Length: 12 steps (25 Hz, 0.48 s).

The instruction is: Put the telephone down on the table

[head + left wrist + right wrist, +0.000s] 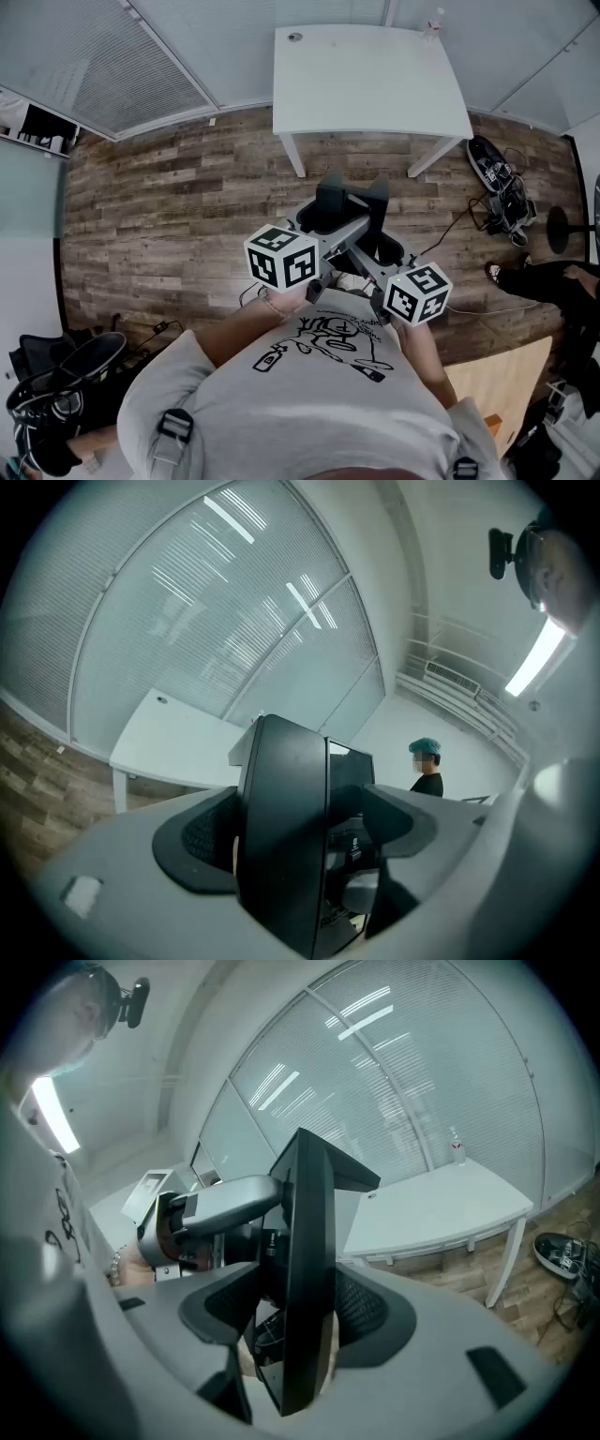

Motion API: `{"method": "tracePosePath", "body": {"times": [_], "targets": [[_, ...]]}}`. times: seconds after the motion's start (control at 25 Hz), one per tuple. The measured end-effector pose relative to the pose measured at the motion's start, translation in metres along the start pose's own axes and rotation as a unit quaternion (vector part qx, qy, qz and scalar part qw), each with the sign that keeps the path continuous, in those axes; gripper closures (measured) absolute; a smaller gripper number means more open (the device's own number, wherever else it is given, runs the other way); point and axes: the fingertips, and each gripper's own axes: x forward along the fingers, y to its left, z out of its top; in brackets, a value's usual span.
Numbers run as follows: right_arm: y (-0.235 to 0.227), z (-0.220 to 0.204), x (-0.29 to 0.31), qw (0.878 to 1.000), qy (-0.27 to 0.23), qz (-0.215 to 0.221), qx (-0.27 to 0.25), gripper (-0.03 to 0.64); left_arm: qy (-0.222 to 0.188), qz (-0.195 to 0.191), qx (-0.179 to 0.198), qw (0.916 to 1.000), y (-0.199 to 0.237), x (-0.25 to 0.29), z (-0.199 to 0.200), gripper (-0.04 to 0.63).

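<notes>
The black telephone (pixel 352 199) is held in the air over the wooden floor, close in front of the person's chest and short of the white table (pixel 370 80). In the left gripper view it is a dark slab (pixel 281 836) standing edge-on between the jaws of my left gripper (pixel 300 832), whose pads sit against it. My right gripper (pixel 300 1312) grips the same slab (pixel 305 1269) from the other side, a meshed pad on each face. In the head view the left gripper (pixel 339 217) and right gripper (pixel 367 255) meet at the telephone.
A small bottle (pixel 433 21) stands at the table's far right corner. Cables and shoes (pixel 502 187) lie on the floor right of the table, and a person's legs (pixel 553 281) are at the right edge. Another person (pixel 427 771) stands far off.
</notes>
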Motion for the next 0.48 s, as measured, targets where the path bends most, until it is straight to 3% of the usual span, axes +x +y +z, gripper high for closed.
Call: {"method": "tracePosePath", "body": {"times": [0.48], "targets": [[0.020,0.008,0.047,1.000,-0.003,-0.013,-0.006,0.387,-0.002,-0.013,-0.008,0.9999,0.042,-0.023,0.022,0.207]]}}
